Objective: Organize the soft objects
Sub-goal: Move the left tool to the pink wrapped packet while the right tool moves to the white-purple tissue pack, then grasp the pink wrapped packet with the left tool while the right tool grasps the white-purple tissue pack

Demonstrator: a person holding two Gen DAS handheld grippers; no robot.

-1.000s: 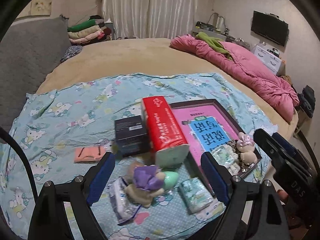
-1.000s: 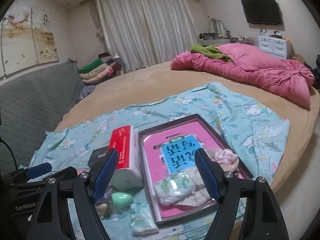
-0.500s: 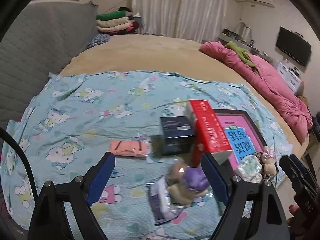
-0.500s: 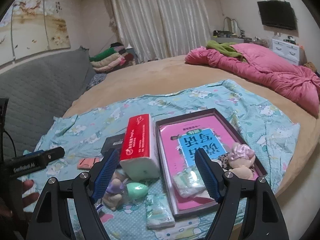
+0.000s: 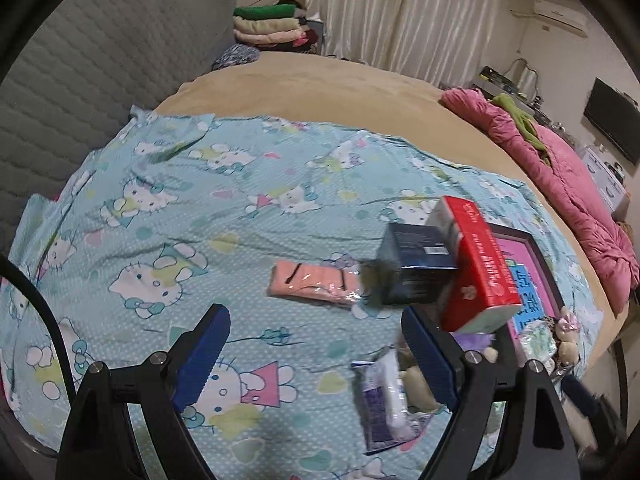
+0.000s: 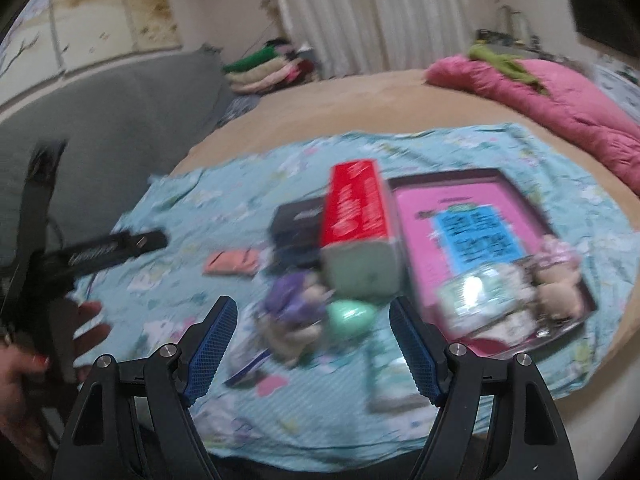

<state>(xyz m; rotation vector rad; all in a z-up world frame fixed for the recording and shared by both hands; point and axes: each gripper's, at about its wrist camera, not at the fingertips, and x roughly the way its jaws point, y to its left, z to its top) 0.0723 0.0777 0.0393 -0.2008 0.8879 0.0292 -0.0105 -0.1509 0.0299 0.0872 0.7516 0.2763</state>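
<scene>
My left gripper (image 5: 316, 356) is open and empty above the Hello Kitty sheet (image 5: 160, 216). A peach packet (image 5: 314, 286) lies just beyond its fingers. A purple-hatted plush (image 6: 294, 308), a green egg-shaped squishy (image 6: 351, 314) and tissue packs (image 6: 390, 380) lie in front of my open, empty right gripper (image 6: 312, 350). A dark tray with a pink book (image 6: 472, 224) holds a tissue pack (image 6: 478, 298) and a plush doll (image 6: 560, 280). The right wrist view is blurred.
A red tissue box (image 5: 476, 264) and a dark blue box (image 5: 416, 264) stand beside the tray. A pink quilt (image 5: 568, 184) lies at the bed's far right. A grey headboard (image 5: 80, 80) is on the left, folded clothes (image 5: 272, 26) behind it.
Both grippers have swung left. The left wrist view now centres on the peach packet and bare sheet; the right now faces the plush and squishy. Both stay open.
</scene>
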